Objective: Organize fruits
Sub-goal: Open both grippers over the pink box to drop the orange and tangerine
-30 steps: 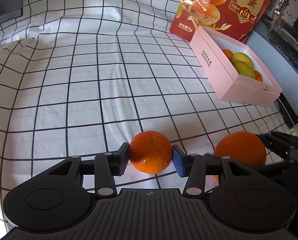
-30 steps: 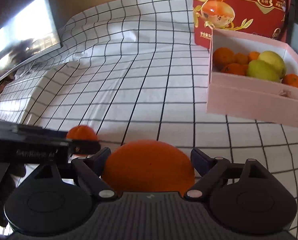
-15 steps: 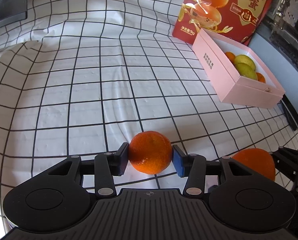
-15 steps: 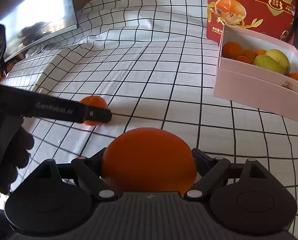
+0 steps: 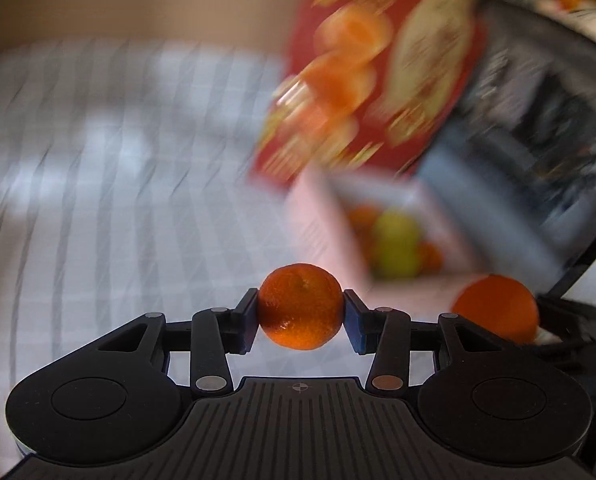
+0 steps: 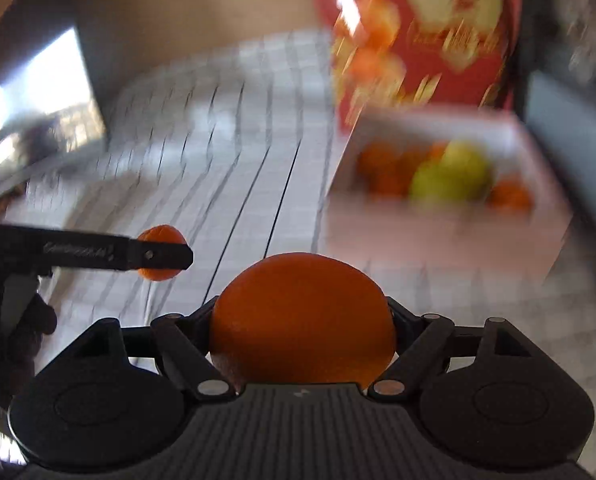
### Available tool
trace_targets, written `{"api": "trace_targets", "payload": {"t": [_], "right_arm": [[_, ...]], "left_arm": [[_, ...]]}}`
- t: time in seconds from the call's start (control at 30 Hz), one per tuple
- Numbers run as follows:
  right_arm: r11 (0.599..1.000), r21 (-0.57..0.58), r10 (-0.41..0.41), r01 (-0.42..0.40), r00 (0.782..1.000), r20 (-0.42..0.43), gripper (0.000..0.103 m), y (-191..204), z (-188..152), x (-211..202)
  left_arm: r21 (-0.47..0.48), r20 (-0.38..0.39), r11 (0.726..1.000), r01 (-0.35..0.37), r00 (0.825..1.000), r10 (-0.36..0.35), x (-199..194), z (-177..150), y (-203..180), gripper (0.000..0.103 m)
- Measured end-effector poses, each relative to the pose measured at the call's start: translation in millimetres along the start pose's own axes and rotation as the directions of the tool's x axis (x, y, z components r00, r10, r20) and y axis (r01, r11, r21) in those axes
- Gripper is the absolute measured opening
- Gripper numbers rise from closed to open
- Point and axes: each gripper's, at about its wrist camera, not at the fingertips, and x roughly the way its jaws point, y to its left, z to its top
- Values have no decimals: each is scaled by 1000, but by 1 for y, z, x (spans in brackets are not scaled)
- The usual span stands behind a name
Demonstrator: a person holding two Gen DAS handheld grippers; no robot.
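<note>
My left gripper is shut on a small mandarin and holds it in the air above the checked cloth. My right gripper is shut on a large orange, also lifted; that orange shows at the right of the left wrist view. The mandarin in the left gripper shows in the right wrist view. The pink box lies ahead with several oranges and two green-yellow fruits inside; it also shows in the left wrist view. Both views are motion-blurred.
A red fruit carton stands upright behind the pink box. A dark monitor sits at the far left on the checked cloth. Dark equipment stands to the right of the box.
Both grippers have lifted their fruit off the cloth and moved forward toward the pink box. The views have tilted upward and are blurred by the motion.
</note>
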Motion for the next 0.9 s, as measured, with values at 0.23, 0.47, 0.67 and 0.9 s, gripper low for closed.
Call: {"api": "trace_targets", "payload": {"t": [0.23,0.47,0.67,0.9], "right_arm": [[982,-33,-177,184,973,146,82,-49,118,-20],[971,-11,-236,238,967,98,82,-83,151,-2],[981,8,-192,192,981,-37,82,-95,136,53],[986,46,-148,158,975,-168,82,-95,122,135]], "left_arm": [[108,-13,992,58,998,-57,66,68,-59,49],[154,-236,982,106,969,-68,149,40,-71,50],[47,-90,995,88,992,-84,125,45,-54,48],[51,-11,998,48,999,-48,75,46,-38,48]]}}
